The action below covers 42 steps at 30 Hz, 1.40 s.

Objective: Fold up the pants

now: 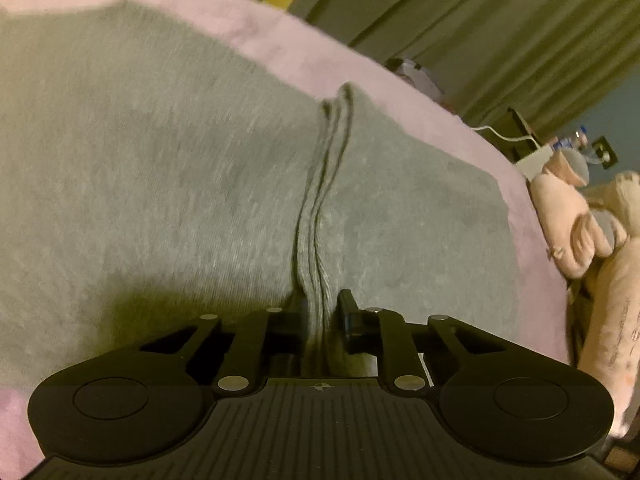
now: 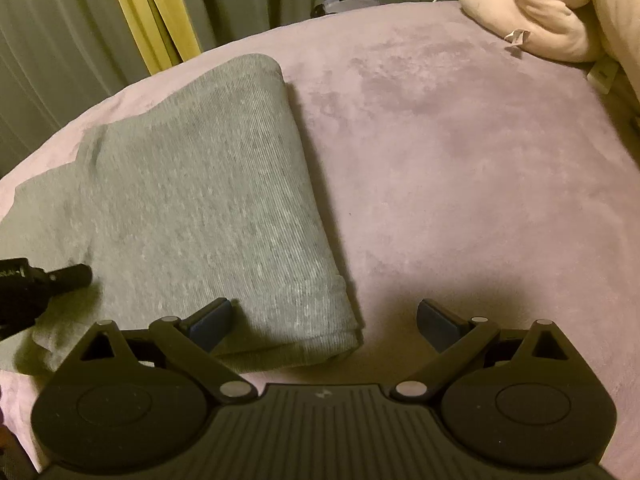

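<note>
The grey pants [image 1: 160,184] lie on a pink blanket [image 1: 280,40]. My left gripper [image 1: 320,312] is shut on a pinched ridge of several layers of the pants' edge [image 1: 320,216], which runs away from the jaws. In the right wrist view the pants [image 2: 200,200] lie folded over, with a rounded fold along their right side. My right gripper [image 2: 324,320] is open and empty, just above the near right corner of the pants. Part of the left gripper [image 2: 36,280] shows at the left edge there.
Pink plush toys [image 1: 580,224] lie at the bed's right side and also show in the right wrist view [image 2: 532,12]. Green curtains [image 2: 60,40] with a yellow strip hang behind the bed. Bare pink blanket [image 2: 460,160] spreads to the right of the pants.
</note>
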Available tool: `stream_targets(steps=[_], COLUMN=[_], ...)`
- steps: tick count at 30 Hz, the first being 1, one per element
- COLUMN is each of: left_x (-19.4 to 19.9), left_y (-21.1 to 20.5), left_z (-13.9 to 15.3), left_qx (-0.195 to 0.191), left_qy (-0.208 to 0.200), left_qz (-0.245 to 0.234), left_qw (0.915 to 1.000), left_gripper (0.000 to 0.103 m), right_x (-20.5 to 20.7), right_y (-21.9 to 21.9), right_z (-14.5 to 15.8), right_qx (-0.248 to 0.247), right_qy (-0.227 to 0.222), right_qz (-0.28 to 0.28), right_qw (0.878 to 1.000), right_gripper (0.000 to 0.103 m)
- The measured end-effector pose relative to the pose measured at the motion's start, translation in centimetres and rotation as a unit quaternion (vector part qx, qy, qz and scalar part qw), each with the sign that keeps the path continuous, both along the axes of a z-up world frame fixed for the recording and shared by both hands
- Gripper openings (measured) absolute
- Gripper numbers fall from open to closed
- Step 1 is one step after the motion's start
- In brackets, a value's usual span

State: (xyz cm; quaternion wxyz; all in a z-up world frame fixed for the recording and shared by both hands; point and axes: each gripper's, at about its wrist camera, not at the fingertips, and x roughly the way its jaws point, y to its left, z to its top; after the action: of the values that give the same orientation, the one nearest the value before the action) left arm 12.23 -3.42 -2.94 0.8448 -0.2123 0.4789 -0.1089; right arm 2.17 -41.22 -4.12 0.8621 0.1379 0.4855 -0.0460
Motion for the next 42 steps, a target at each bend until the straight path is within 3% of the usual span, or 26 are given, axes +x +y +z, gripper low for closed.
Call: stream_targets(steps=[4,8,14,23,27,30,32,33,34,35,36,37,38,40,42], left_x=[-1.4,-2.6,-3.0,-0.5,2.0,3.8,4.4,4.4,4.3,3.9,3.5,3.1,2.6,1.3,-0.6], left_y=[-0.3,0.8,2.5,3.0,2.2,1.8,1.6,1.2,0.6,-0.2,-1.0,-1.5,-1.6,-1.0,-0.3], left_z=[3.0,4.9,1.7,3.9,3.7,2.8,2.2,2.1,2.0,2.1,2.2,2.3,2.4,2.9,3.3], left_qx=[0.035,0.105,0.140,0.098,0.123,0.136,0.134,0.150,0.181,0.216,0.263,0.290,0.298,0.270,0.237], left_qy=[-0.048,-0.095,-0.048,-0.068,-0.072,-0.053,-0.046,-0.049,-0.062,-0.078,-0.094,-0.103,-0.106,-0.101,-0.099], left_qz=[-0.022,-0.030,-0.036,0.019,0.012,0.010,0.006,0.002,-0.008,-0.018,-0.023,-0.033,-0.040,-0.057,-0.067], left_qw=[0.9980,0.9894,0.9884,0.9927,0.9897,0.9893,0.9899,0.9875,0.9816,0.9731,0.9599,0.9508,0.9478,0.9559,0.9642], left_gripper=[0.017,0.017,0.025,0.050,0.040,0.036,0.020,0.019,0.017,0.008,0.008,0.008,0.012,0.021,0.037], right_x=[-0.2,0.0,0.6,0.9,1.0,1.1,1.1,1.1,1.2,1.2,1.2,1.2,1.2,1.1,1.2], right_y=[0.1,0.5,1.7,1.4,1.4,1.1,1.0,0.9,0.9,0.9,0.9,0.9,0.8,0.7,0.5], right_z=[0.1,0.2,0.1,-0.1,-0.1,-0.2,-0.4,-0.4,-0.5,-0.5,-0.6,-0.6,-0.5,-0.6,-0.6], right_qx=[-0.005,-0.015,-0.039,-0.025,-0.023,-0.014,-0.009,-0.007,-0.006,-0.006,-0.007,-0.007,-0.007,-0.003,0.004], right_qy=[-0.003,-0.003,0.007,0.013,0.015,0.017,0.018,0.018,0.019,0.020,0.021,0.021,0.021,0.021,0.022], right_qz=[-0.004,0.005,0.033,0.022,0.022,0.019,0.018,0.018,0.018,0.019,0.019,0.020,0.020,0.018,0.015], right_qw=[1.000,1.000,0.999,0.999,0.999,1.000,1.000,1.000,1.000,1.000,1.000,1.000,1.000,1.000,1.000], right_gripper=[0.099,0.099,0.099,0.099,0.099,0.099,0.099,0.099,0.099,0.099,0.099,0.099,0.099,0.099,0.099])
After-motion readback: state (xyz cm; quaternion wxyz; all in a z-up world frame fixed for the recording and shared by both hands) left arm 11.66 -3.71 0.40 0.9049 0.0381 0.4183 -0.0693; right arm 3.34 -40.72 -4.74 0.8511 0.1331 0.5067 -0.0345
